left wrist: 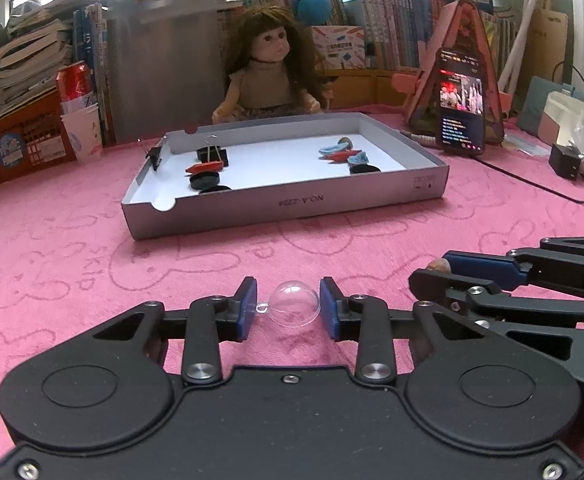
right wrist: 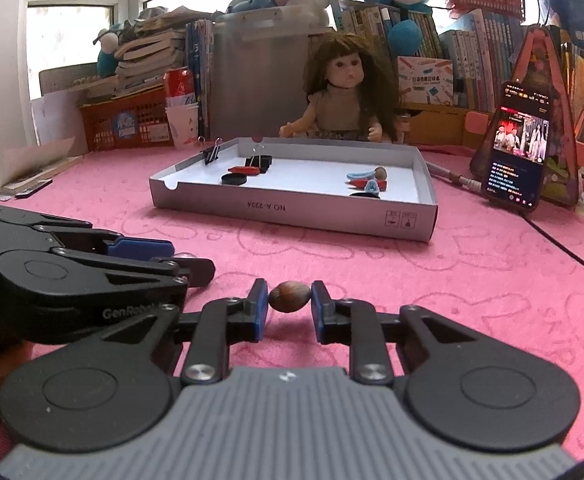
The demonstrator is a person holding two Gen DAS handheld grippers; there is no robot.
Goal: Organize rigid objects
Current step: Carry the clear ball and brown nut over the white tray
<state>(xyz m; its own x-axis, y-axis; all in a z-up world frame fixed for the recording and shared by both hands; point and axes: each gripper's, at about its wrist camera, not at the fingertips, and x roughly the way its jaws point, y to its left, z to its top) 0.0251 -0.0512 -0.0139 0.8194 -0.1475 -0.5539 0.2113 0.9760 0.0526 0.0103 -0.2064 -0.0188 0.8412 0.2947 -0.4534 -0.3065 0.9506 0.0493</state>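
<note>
Your left gripper [left wrist: 288, 309] has its jaws closed on a clear plastic dome [left wrist: 293, 305], low over the pink cloth [left wrist: 92, 248] covering the surface, while just beside it your right gripper [right wrist: 290, 307] pinches a brown nut [right wrist: 289, 297] between its blue pads. Ahead sits the shallow grey box [left wrist: 292, 205], already holding black discs, red and blue pieces and binder clips; a doll [right wrist: 345, 92] sits behind it and a lit phone [right wrist: 519, 146] leans to the right
</note>
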